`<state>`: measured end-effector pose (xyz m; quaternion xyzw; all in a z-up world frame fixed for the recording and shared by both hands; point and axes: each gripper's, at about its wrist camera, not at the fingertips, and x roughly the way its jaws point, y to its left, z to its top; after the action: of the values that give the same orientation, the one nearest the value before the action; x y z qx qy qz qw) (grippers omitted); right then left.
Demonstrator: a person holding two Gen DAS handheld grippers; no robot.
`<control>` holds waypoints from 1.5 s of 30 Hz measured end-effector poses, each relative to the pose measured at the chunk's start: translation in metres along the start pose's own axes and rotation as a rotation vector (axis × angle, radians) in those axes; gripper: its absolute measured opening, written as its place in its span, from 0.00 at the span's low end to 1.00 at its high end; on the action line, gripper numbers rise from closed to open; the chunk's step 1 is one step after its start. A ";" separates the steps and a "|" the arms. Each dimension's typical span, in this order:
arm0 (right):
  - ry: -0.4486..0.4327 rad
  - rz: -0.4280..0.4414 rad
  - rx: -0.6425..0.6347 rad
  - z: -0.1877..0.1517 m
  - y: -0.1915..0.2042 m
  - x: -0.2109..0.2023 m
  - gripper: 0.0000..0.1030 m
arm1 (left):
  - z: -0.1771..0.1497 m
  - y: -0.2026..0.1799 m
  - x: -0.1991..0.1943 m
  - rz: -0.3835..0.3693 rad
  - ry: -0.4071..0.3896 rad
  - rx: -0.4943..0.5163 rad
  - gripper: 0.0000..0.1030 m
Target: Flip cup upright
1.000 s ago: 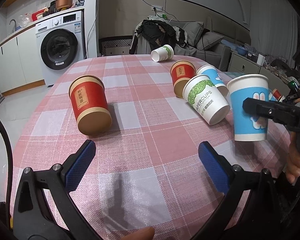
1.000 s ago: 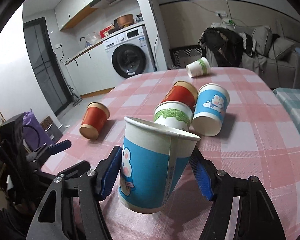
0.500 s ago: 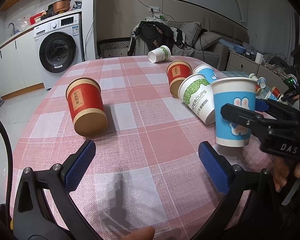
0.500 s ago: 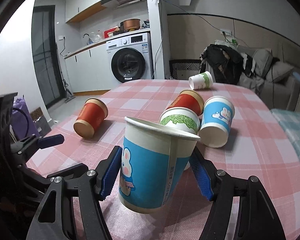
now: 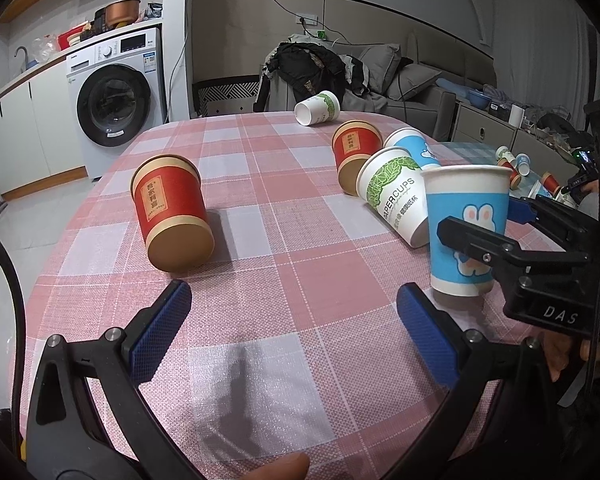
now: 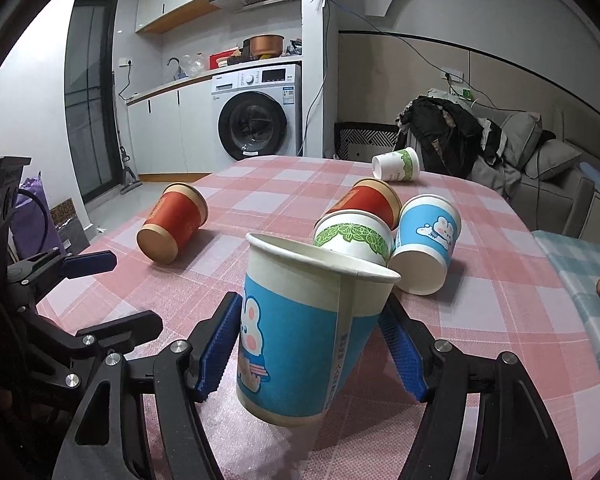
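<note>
A blue paper cup with a rabbit print [image 6: 300,332] stands mouth up between the blue pads of my right gripper [image 6: 312,344], which is shut on it. Its base rests on or just above the pink checked tablecloth [image 5: 284,248]. In the left wrist view the same cup [image 5: 466,228] is at the right, held by the right gripper [image 5: 500,224]. My left gripper [image 5: 296,332] is open and empty, low over the near side of the table.
Several cups lie on their sides: a red one [image 5: 172,212] at the left, a red one [image 5: 354,150], a green-leaf white one [image 5: 396,196] and a blue one [image 5: 414,146] clustered at the right, a white one [image 5: 316,108] at the far edge. A washing machine [image 5: 116,96] stands behind.
My right gripper has brought the blue cup down and leftward, from held above the table to level with it. The left gripper has stayed open and still.
</note>
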<state>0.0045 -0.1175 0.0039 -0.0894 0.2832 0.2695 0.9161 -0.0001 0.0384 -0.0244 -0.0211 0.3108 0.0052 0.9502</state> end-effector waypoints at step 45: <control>-0.167 0.220 0.021 -0.023 -0.058 -0.049 1.00 | -0.002 -0.035 -0.019 -0.097 -0.158 0.080 0.99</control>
<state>-0.0091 -0.1948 0.0128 -0.0256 0.2166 0.3717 0.9024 -0.0154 0.0033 -0.0136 0.0023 0.2334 -0.0518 0.9710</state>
